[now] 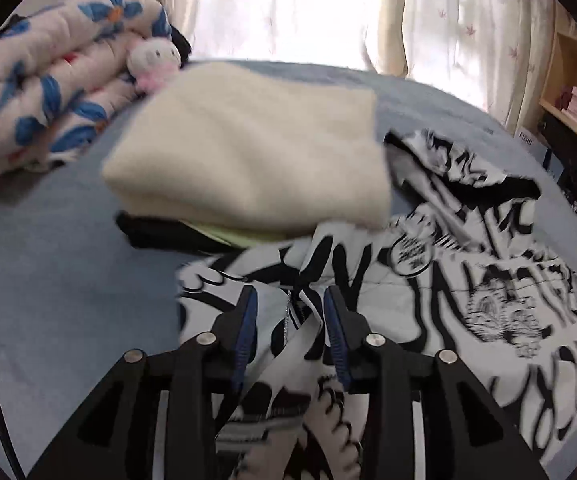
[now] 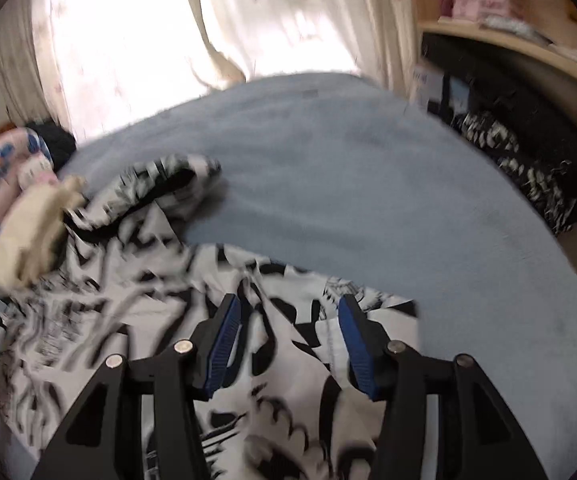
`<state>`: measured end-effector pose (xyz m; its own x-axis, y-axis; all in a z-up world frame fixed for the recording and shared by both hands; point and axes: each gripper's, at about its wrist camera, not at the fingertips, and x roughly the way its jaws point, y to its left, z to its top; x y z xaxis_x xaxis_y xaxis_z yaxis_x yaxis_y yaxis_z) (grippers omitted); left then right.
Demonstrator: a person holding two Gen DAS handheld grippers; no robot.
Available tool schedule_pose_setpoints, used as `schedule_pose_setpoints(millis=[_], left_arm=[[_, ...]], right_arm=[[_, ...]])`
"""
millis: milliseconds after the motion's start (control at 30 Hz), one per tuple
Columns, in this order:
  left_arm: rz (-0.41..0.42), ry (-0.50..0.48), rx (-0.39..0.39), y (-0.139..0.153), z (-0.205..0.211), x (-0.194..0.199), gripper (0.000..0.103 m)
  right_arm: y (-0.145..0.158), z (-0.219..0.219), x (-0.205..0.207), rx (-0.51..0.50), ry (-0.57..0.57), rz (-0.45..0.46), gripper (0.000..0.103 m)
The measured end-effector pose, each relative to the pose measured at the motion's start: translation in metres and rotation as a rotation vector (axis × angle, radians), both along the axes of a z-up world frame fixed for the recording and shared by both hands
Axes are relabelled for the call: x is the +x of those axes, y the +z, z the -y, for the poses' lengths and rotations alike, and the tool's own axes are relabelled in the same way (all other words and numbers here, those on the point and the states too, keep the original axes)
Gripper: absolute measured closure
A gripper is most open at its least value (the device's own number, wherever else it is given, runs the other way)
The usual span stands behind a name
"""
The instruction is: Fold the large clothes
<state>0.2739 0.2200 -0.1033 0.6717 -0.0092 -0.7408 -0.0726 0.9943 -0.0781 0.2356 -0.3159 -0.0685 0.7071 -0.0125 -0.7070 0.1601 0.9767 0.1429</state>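
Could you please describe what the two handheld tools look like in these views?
Both look alike. The left tool and right tool each have two black angular plastic fingers with triangular cut-outs, silver round bolt heads at the joints, and ribbed blue pads on the inner faces. No hands or sleeves show.
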Motion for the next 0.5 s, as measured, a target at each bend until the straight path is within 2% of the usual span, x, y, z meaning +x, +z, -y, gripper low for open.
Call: schedule_pose_setpoints(millis=[67, 133, 233, 267, 367, 500], left_arm=[[0.007, 0.026, 0.004, 0.016, 0.005, -0.011, 0.068], [0.021, 0.026, -0.028, 0.026, 0.012, -0.030, 0.068], [0.036, 0.004, -0.095, 0.030, 0.023, -0.061, 0.068], [0.039, 0.000, -0.093, 0.026, 0.030, -0.071, 0.068], [0.015, 0.014, -0.024, 0.002, 0.056, -0.093, 0.068], [-0.075, 0.064, 0.024, -0.033, 0.055, -0.098, 0.068]], right_arm=[[0.009, -0.008, -0.008, -0.027, -0.022, -0.001, 0.052], [0.010, -0.035, -0.023, -0.100, -0.024, -0.019, 0.052], [-0.007, -0.086, -0.040, -0.145, 0.056, -0.058, 0.052], [-0.017, -0.104, -0.045, -0.163, 0.080, -0.073, 0.052], [-0.047, -0.144, -0.055, -0.222, 0.127, -0.112, 0.052], [-0.073, -0.149, -0.058, -0.251, 0.118, -0.150, 0.052]])
